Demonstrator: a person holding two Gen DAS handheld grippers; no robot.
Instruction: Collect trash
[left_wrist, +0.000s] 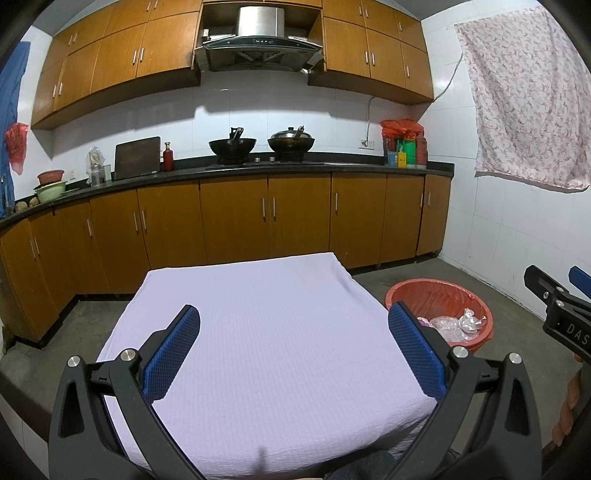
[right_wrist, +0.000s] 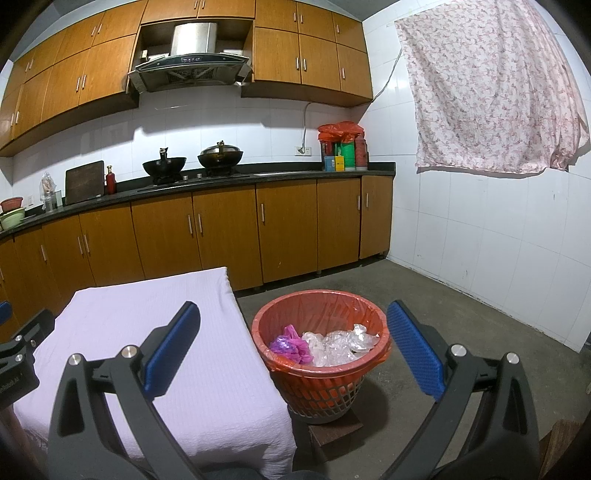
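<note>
Beside the surface's (right_wrist: 155, 325) right edge, both grippers (left_wrist: 293, 354) (right_wrist: 293, 354) are hovering, fingers apart, empty; trash is sitting binned (right_wrist: 321, 306), so scanning comes first.

The bin (right_wrist: 320, 354) is a red plastic basket with latticed lower walls, lined with a thin red bag folded over its rim. It stands upright on a dark block on the floor, just beside the right edge of the surface. Inside lies the trash: a crumpled purple-pink bag (right_wrist: 290, 344) against the left wall, and touching it on the right a heap of clear crumpled plastic (right_wrist: 341, 345) reaching toward the right wall, well below the rim.
</note>
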